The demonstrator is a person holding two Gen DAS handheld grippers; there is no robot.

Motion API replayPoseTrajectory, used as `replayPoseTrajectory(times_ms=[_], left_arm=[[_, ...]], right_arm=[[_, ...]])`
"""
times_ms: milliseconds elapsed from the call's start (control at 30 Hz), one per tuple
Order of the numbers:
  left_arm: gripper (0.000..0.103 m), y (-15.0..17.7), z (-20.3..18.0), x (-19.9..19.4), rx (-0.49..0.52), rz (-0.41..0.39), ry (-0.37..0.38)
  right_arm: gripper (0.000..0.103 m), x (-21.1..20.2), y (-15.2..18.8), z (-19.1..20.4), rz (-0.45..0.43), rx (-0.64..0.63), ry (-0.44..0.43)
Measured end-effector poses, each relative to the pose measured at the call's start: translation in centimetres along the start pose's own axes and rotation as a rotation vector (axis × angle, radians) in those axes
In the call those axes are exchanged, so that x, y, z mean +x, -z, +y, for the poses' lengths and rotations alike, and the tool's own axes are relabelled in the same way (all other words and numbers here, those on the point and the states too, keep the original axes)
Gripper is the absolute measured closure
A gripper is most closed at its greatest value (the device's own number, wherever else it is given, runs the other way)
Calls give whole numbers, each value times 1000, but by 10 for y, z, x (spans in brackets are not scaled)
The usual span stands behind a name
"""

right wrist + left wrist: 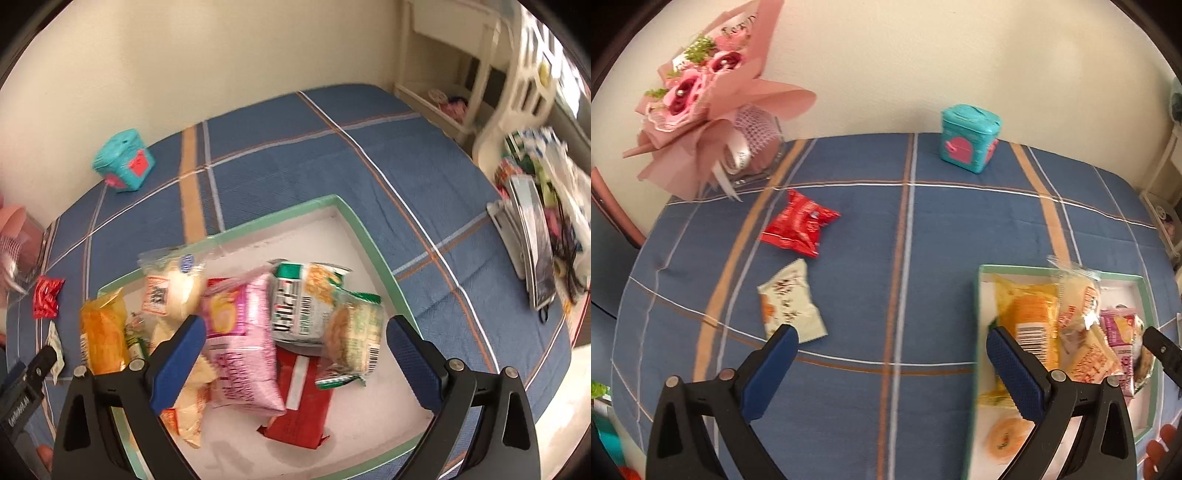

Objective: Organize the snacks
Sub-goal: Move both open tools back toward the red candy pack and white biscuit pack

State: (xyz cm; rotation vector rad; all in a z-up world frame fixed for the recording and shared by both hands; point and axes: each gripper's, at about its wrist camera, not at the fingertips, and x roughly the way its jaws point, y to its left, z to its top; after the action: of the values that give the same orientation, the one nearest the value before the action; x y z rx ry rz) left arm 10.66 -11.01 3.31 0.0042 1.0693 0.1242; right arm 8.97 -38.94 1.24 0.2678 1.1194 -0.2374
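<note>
The left gripper (892, 350) hangs over the blue plaid cloth of the tabletop (923, 229) with its jaws spread as wide as they go and nothing between them. The right gripper (293, 336) hovers above the shallow white tray with a mint-green rim (364, 229), its jaws likewise fully apart and empty; the packets below lie loose, not pinched.

In the right wrist view the tray sits at 6 o'clock and holds the gathered snacks, piled overlapping because they appear to have been dropped in rather than arranged. I count about seven there: a red flat packet (299, 402) at the bottom, a pink crinkled bag (240, 339) across it, two green-and-white wrapped packets (306, 302), an orange-yellow pouch (103, 332), a clear-wrapped pale bun (173, 284), and a cream packet low at 7 o'clock; the overlap leaves the count uncertain.

In the left wrist view two snacks lie outside the tray: a cream printed sachet (792, 302) at 9 o'clock, just beside the left jaw tip, and a red foil packet (799, 227) farther at 10 o'clock. These seem to be what is left to collect.

Farthest off, one teal box with pink panels (969, 140) stands at 12 o'clock against the wall, and one pink paper bouquet (713, 99) leans at 11 o'clock.
</note>
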Motion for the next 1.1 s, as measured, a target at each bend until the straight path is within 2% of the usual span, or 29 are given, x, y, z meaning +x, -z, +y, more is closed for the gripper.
replayPoseTrajectory(times_ms=[200, 333, 667, 833, 1100], left_arm=[[0, 1, 24, -7, -9, -16, -74], [0, 0, 37, -10, -21, -19, -81], [0, 3, 100, -13, -113, -13, -163], [0, 8, 134, -12, -179, -6, -194], [0, 11, 166, -9, -257, 1, -190]], right_arm=[[5, -14, 6, 29, -12, -71, -53], [5, -22, 15, 56, -19, -147, -86], [5, -39, 50, 133, -33, -353, -203], [5, -42, 58, 156, -31, -384, -262], [5, -44, 64, 195, -29, -407, -353]])
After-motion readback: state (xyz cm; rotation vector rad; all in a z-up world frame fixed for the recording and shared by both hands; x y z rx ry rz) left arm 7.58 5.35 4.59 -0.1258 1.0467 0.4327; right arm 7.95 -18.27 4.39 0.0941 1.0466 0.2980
